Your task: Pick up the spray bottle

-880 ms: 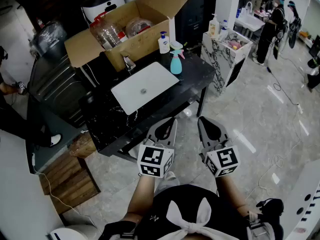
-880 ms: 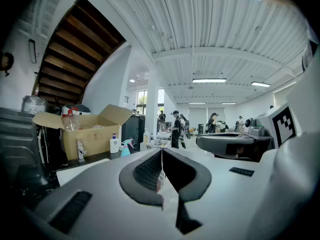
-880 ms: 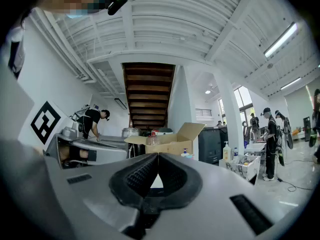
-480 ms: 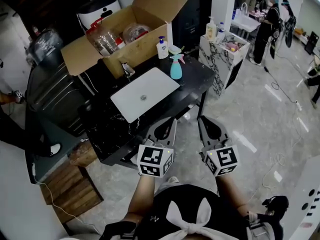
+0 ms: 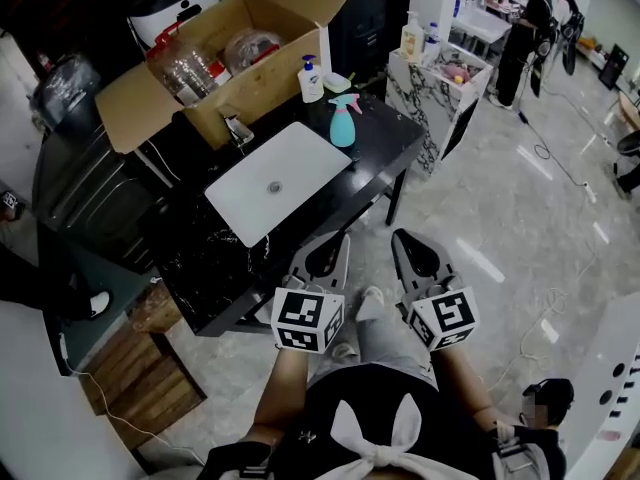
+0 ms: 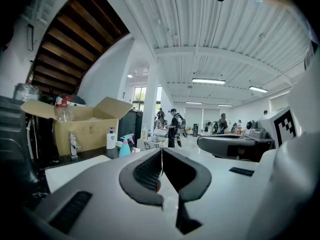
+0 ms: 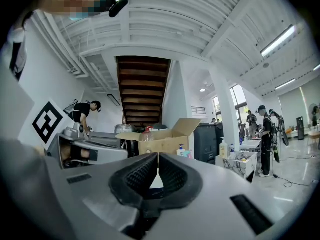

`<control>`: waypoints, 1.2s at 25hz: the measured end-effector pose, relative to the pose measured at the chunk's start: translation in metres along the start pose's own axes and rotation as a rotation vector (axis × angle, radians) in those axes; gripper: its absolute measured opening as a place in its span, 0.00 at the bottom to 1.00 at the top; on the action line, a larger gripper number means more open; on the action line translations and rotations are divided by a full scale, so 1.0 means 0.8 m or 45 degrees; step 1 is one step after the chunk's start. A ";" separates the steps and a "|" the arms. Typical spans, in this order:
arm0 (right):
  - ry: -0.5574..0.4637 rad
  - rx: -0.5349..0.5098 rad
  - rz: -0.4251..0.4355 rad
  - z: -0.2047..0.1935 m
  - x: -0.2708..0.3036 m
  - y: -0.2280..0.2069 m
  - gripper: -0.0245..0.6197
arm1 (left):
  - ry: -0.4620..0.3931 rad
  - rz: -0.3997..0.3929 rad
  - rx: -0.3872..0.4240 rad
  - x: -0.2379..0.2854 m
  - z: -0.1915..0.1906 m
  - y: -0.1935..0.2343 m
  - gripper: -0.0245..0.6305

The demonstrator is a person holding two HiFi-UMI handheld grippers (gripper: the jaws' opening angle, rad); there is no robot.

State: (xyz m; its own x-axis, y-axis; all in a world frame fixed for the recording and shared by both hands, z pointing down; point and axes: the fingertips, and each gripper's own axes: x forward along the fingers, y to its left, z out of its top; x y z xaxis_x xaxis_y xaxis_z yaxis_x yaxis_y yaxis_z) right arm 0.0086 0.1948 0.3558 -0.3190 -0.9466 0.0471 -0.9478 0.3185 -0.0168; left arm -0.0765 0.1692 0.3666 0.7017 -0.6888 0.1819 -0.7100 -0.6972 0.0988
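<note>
Teal spray bottle (image 5: 342, 125) likely gets shoved toward 11 o'clock if left gripper (image 5: 336, 247) and right gripper (image 5: 404, 245), both pressed together, aren't opened.

No text, brand or number is legible; the only signs are black-and-white square markers (image 5: 308, 320) on the left gripper (image 5: 340, 240) and the right gripper (image 5: 402, 238).

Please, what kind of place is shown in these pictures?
Probably an open workspace hall, not a home bathroom: a freestanding sink counter holds a cardboard box, a second washstand stands nearby, and people work farther back.
</note>
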 end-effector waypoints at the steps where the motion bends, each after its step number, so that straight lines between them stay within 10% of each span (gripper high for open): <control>1: 0.005 0.004 0.005 -0.001 0.008 -0.003 0.08 | 0.006 0.000 -0.001 0.006 -0.001 0.005 0.08; 30: -0.068 0.008 0.109 0.036 0.278 -0.149 0.08 | 0.095 0.178 -0.050 0.210 0.030 0.192 0.08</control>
State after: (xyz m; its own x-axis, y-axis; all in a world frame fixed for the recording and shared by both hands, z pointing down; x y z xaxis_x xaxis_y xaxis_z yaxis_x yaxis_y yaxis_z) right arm 0.0507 -0.0548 0.3398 -0.3983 -0.9172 -0.0083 -0.9169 0.3984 -0.0248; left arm -0.0662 -0.0588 0.3893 0.5904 -0.7611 0.2686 -0.8034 -0.5861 0.1052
